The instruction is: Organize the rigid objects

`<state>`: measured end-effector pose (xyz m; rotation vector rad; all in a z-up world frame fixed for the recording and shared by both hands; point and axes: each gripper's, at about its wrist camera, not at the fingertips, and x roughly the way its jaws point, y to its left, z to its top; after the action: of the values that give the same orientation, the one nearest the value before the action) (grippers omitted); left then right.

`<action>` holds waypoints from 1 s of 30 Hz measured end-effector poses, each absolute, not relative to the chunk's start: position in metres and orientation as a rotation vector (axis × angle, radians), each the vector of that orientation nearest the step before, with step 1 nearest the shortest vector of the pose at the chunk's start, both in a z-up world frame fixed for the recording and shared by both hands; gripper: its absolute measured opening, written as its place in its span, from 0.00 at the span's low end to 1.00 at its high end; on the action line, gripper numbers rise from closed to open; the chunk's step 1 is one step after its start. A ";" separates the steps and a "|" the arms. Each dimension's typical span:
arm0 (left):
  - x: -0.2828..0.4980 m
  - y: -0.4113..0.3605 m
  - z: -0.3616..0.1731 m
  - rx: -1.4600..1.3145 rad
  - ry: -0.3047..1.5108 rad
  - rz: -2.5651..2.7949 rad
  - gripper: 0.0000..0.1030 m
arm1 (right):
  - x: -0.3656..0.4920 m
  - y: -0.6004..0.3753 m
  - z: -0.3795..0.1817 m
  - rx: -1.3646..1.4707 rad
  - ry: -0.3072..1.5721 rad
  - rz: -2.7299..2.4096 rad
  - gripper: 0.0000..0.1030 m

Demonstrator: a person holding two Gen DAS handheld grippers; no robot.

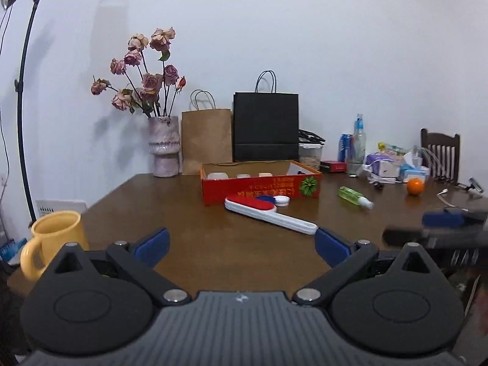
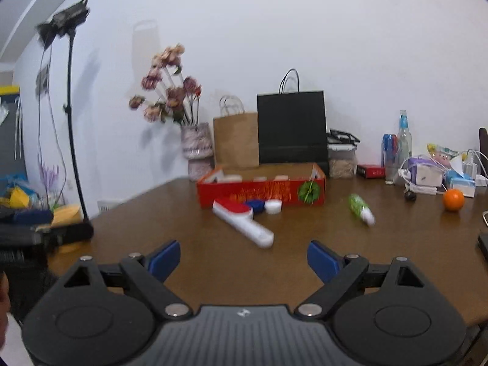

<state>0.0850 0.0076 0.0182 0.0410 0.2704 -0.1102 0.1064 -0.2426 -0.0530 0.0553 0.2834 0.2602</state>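
Approach phase: left gripper point(image 1: 242, 244) and right gripper point(image 2: 243, 260) both spread, empty. White-red tool point(image 1: 268, 213) lies just before red box point(image 1: 259, 187). Next: straddle its handle, pinch, lift into box.

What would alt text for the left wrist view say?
An open left gripper hovers over a brown table, empty, facing a red box with a red-and-white tool before it. A yellow mug stands at left.

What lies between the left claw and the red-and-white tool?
Only bare table lies between the open left claw and the red-and-white tool; the left wrist view shows it.
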 end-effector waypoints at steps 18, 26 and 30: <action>0.049 0.018 0.006 0.019 0.269 -0.069 1.00 | 0.067 -0.226 -0.062 0.063 0.296 0.250 0.88; 0.068 0.012 -0.004 0.018 0.302 -0.076 1.00 | 0.093 -0.236 -0.070 0.079 0.330 0.216 0.88; 0.096 0.005 -0.008 0.016 0.358 -0.086 1.00 | 0.121 -0.246 -0.069 0.105 0.345 0.209 0.87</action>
<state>0.0963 0.0052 -0.0075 0.0160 0.3576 -0.0857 0.1208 -0.2457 -0.0695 0.1049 0.3448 0.2094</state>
